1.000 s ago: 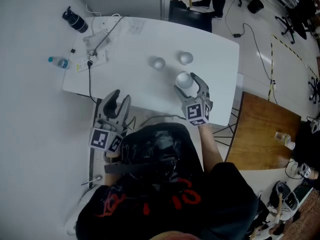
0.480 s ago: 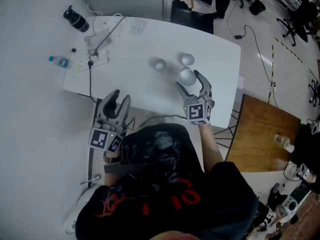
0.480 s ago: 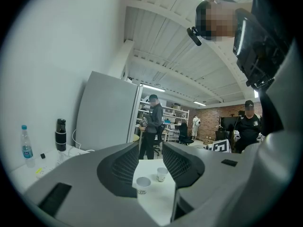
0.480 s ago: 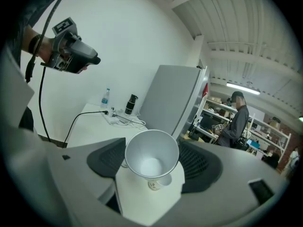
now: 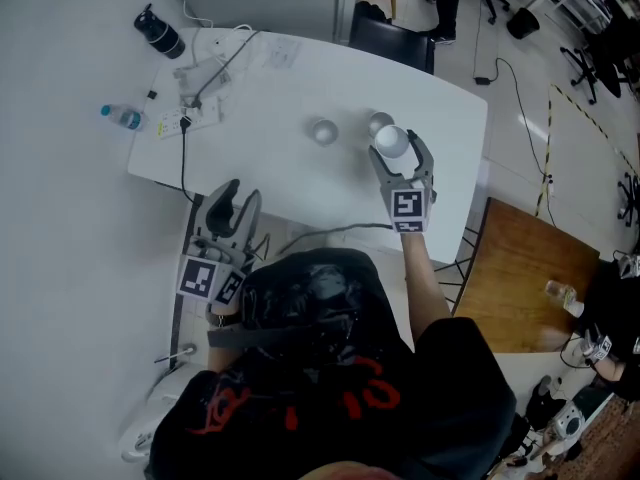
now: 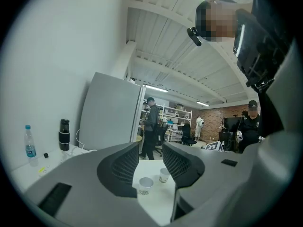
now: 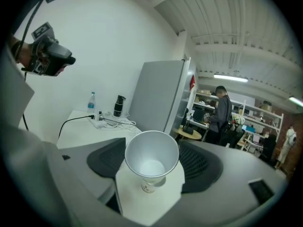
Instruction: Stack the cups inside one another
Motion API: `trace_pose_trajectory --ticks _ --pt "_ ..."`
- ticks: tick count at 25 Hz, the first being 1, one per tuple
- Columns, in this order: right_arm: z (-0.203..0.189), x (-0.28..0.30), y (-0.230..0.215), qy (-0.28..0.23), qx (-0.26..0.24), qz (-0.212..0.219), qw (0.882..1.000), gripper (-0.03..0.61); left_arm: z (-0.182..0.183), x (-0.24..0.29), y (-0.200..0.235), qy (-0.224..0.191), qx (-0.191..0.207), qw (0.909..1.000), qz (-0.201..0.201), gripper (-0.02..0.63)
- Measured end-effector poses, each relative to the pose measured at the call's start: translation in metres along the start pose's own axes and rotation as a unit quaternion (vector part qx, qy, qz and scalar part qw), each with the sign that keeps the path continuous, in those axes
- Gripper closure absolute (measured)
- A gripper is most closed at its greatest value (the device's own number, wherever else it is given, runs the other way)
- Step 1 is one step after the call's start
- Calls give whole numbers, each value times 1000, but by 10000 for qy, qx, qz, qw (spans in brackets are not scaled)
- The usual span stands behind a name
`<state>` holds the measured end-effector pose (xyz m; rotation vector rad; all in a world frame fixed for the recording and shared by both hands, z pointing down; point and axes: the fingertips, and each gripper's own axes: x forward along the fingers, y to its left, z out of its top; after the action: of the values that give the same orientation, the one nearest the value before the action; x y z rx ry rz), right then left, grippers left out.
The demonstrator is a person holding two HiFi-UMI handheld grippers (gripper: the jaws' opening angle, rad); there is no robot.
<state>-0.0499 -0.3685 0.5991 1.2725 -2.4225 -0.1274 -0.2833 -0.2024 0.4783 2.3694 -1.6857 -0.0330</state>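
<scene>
Three white paper cups are on or over the white table (image 5: 280, 88). One cup (image 5: 323, 131) stands alone near the table's middle, and a second cup (image 5: 378, 122) stands to its right. My right gripper (image 5: 398, 150) is shut on the third cup (image 5: 391, 141), upright and lifted, just in front of the second. In the right gripper view the held cup (image 7: 151, 156) fills the gap between the jaws, with a standing cup (image 7: 148, 187) right below it. My left gripper (image 5: 240, 200) hangs open and empty at the table's near edge, looking at two cups (image 6: 145, 185).
At the table's far left lie a water bottle (image 5: 120, 118), a dark flask (image 5: 160, 34) and a power strip with cables (image 5: 192, 108). A black cable runs over the near edge. A dark chair (image 5: 392, 40) stands behind the table and a wooden table (image 5: 520, 268) at the right.
My right gripper has carried its cup away from me and to the right, up close to the right-hand standing cup. The left gripper has not moved.
</scene>
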Motion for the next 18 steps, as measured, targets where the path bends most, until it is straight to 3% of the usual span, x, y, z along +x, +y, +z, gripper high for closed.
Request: trace_pose_trajectory --ticks 6,18 --pt "-16 24 -28 158 470 -97 9987 210 -1 -3 6 -5 -27 9999 97 451" --pt "-60 88 -30 764 660 279 9945 210 -2 -14 19 -53 -96 9995 303 451"
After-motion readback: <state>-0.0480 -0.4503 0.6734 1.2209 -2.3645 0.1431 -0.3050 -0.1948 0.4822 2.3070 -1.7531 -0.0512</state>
